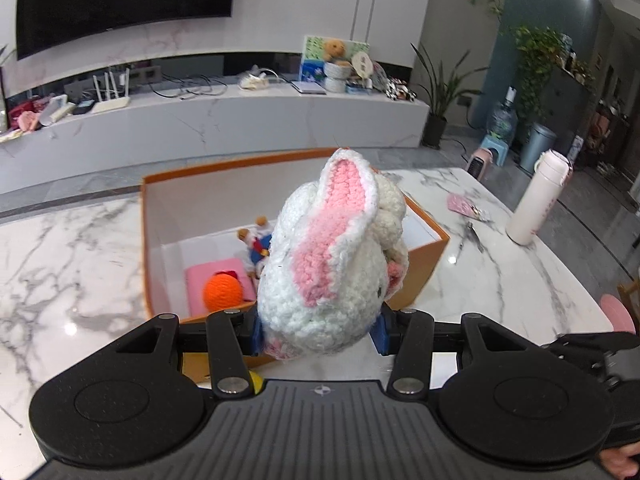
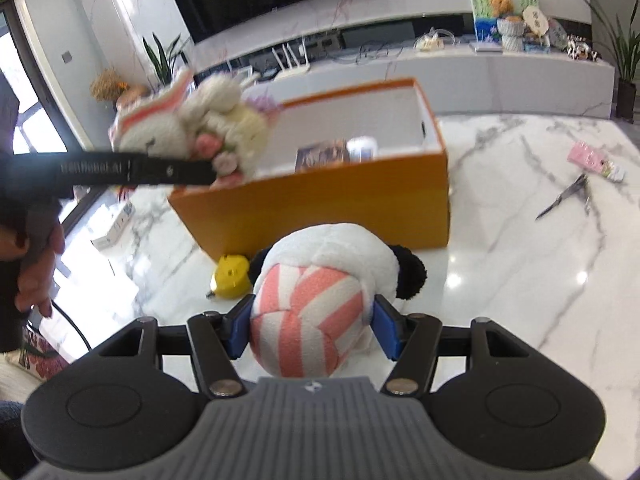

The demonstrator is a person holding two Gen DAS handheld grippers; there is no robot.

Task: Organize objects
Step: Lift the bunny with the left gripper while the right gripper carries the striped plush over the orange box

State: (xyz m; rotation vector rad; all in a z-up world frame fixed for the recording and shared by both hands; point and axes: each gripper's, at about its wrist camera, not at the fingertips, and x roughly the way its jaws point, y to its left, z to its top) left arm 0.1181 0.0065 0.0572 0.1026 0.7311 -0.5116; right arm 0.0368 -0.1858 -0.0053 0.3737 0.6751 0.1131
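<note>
My left gripper (image 1: 319,332) is shut on a white and pink crocheted bunny (image 1: 320,264), held in the air over the near edge of the open orange box (image 1: 420,260). The right wrist view shows the same bunny (image 2: 192,128) above the box's left corner, with the left gripper's black finger (image 2: 160,170) under it. My right gripper (image 2: 312,328) is shut on a white plush panda (image 2: 320,248) with a pink-striped hat, just in front of the orange box (image 2: 320,208). Inside the box lie an orange knitted ball (image 1: 222,292), a pink pad (image 1: 208,276) and a small doll (image 1: 256,244).
A yellow object (image 2: 230,276) lies on the marble table by the box's near corner. Scissors (image 2: 562,198) and a pink packet (image 2: 592,160) lie to the right. A white bottle (image 1: 538,200) stands at the table's right edge. A person's hand (image 2: 36,272) holds the left gripper's handle.
</note>
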